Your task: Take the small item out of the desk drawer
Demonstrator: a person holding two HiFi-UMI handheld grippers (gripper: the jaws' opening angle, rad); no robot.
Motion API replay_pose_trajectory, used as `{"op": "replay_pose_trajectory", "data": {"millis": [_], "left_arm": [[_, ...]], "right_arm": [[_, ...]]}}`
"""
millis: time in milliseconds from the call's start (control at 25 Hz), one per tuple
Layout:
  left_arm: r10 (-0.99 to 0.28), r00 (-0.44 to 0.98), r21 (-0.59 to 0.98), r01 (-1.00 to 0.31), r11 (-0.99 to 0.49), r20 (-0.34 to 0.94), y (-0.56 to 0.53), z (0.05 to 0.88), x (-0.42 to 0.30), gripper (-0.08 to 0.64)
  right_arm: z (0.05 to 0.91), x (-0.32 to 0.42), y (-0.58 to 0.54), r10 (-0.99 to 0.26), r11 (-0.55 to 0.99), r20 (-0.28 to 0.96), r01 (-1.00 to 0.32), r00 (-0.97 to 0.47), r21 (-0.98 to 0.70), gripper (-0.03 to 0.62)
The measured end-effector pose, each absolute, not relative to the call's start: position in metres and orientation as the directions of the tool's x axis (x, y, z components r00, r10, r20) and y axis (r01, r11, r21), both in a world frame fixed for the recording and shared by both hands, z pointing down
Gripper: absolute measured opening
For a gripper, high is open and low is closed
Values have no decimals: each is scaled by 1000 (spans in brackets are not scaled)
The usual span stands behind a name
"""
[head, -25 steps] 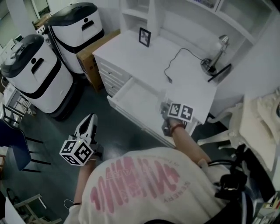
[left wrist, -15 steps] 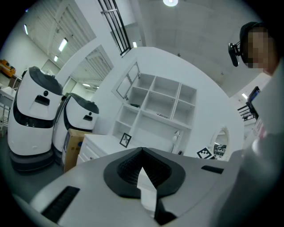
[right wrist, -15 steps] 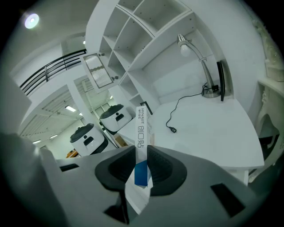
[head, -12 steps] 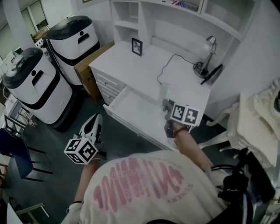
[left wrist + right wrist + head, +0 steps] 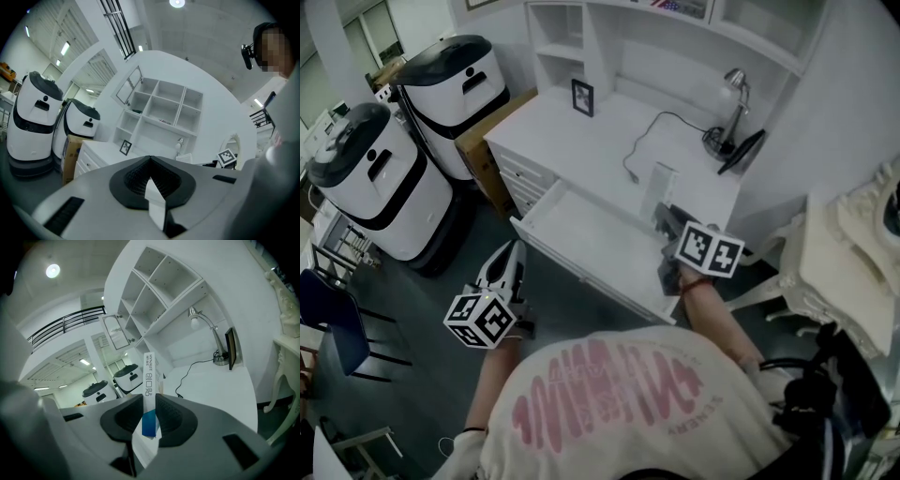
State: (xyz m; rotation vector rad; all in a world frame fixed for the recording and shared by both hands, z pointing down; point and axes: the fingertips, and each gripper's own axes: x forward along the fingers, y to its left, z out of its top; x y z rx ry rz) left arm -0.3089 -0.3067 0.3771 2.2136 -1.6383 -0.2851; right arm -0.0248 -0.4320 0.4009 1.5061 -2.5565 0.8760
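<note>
My right gripper (image 5: pixel 672 223) is shut on a small flat white box (image 5: pixel 657 190) with a blue end. It holds the box upright over the right end of the open desk drawer (image 5: pixel 581 236), at the edge of the white desk (image 5: pixel 609 131). In the right gripper view the box (image 5: pixel 150 385) stands clamped between the dark pads of that gripper (image 5: pixel 150 404). My left gripper (image 5: pixel 508 255) hangs over the floor in front of the drawer. In the left gripper view this gripper (image 5: pixel 151 161) is shut with nothing in it. The drawer's visible inside looks bare.
On the desk stand a picture frame (image 5: pixel 580 97), a lamp (image 5: pixel 727 98) and a black cable (image 5: pixel 652 131). Two white robots (image 5: pixel 370 178) (image 5: pixel 459 75) and a cardboard box (image 5: pixel 492 131) stand left of the desk. A white chair (image 5: pixel 839 253) is at the right.
The right gripper has lifted the box a little, up from the drawer's right end towards the desk edge. The left gripper has barely moved. The head view has shifted slightly.
</note>
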Motion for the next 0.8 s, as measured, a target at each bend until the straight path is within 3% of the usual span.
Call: {"op": "replay_pose_trajectory", "data": {"millis": [800], "left_arm": [[-968,249,394,-894,-212,44,-211,379,-178,29]], "right_arm": [[366,77,-335,-737,534,142,-698,-661,-477,94]]}}
